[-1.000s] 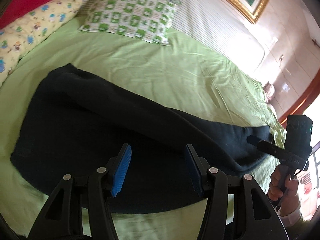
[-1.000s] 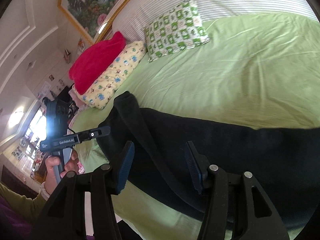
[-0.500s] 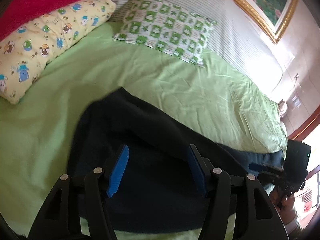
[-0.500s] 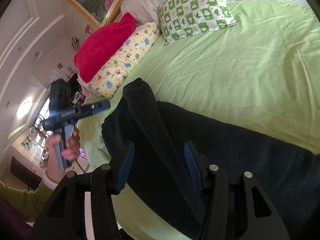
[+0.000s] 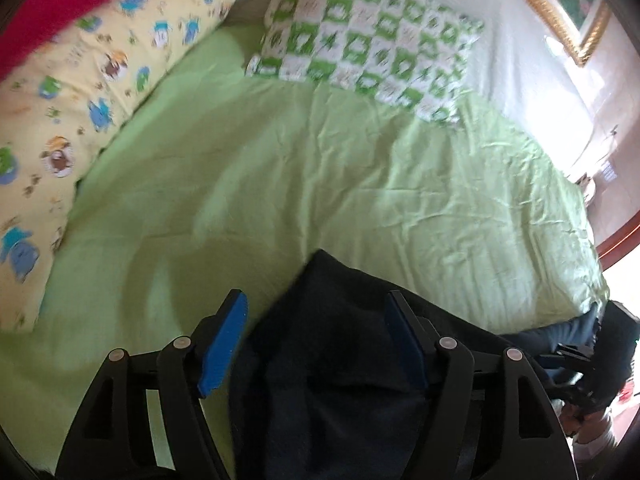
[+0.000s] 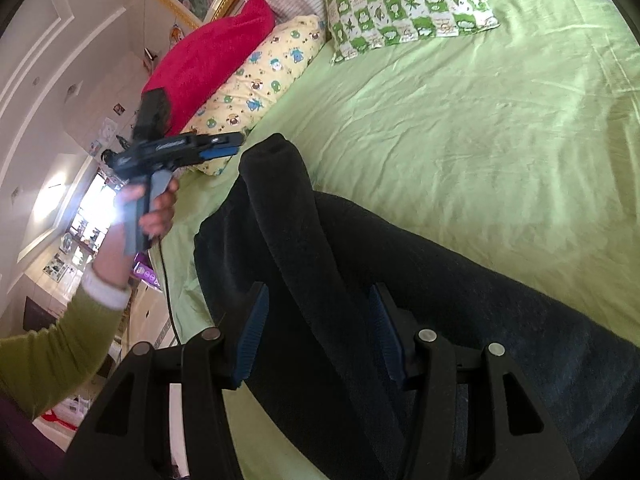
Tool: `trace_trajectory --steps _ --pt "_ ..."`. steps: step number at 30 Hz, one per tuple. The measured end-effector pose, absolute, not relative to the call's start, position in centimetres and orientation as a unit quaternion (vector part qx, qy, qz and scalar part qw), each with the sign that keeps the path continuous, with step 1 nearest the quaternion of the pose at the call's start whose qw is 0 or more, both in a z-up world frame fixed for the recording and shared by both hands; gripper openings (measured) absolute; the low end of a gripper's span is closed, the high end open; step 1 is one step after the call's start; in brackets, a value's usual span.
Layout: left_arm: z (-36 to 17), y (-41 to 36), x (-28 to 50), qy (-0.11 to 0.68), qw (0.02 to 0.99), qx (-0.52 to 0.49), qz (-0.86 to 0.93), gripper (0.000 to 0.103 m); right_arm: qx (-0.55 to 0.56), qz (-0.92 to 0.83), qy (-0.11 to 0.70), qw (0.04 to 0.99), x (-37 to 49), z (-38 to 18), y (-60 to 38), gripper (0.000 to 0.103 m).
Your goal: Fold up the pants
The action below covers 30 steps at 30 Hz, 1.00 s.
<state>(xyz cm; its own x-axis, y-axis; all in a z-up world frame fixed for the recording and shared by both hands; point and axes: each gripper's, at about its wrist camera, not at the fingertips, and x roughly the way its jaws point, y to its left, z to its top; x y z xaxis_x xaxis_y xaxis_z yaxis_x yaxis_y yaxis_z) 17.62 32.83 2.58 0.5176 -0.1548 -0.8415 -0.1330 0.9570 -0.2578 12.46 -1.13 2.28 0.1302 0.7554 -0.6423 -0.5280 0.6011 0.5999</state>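
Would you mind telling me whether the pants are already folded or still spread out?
Partly folded: the dark pants lie along the green sheet with one long strip doubled over on top, not yet a compact stack.

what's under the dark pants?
The dark pants lie on the green bedsheet, which shows all around them. One leg is folded over the rest of the pants. Whatever else is beneath the fabric is covered and cannot be seen.
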Motion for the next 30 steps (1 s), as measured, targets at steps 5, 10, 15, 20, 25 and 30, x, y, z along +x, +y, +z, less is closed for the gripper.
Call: trace_trajectory --steps 5,10,15,20,25,30 --pt "0.0 33.5 20.3 0.529 0.831 -0.169 -0.041 0.071 0.112 0.44 0.507 0.733 13.0 2.1 -0.3 0.054" --pt "-1.0 32.8 20.6 0.534 0.831 -0.149 -0.042 0.056 0.108 0.447 0.511 0.727 13.4 1.9 0.3 0.054" --pt "0.3 33.6 19.0 0.506 0.847 -0.158 -0.027 0.009 0.104 0.45 0.506 0.728 13.3 1.8 0.6 0.009" --pt "3.0 33.2 15.6 0.471 0.868 -0.154 -0.035 0.004 0.116 0.462 0.484 0.734 12.5 2.9 0.1 0.007" --pt "5.5 31.6 11.2 0.431 0.888 -0.151 -0.045 0.001 0.093 0.486 0.463 0.736 10.3 4.1 0.2 0.007" --pt "6.4 29.5 7.1 0.412 0.896 -0.154 -0.064 0.0 0.056 0.507 0.45 0.733 7.7 4.5 0.9 0.007"
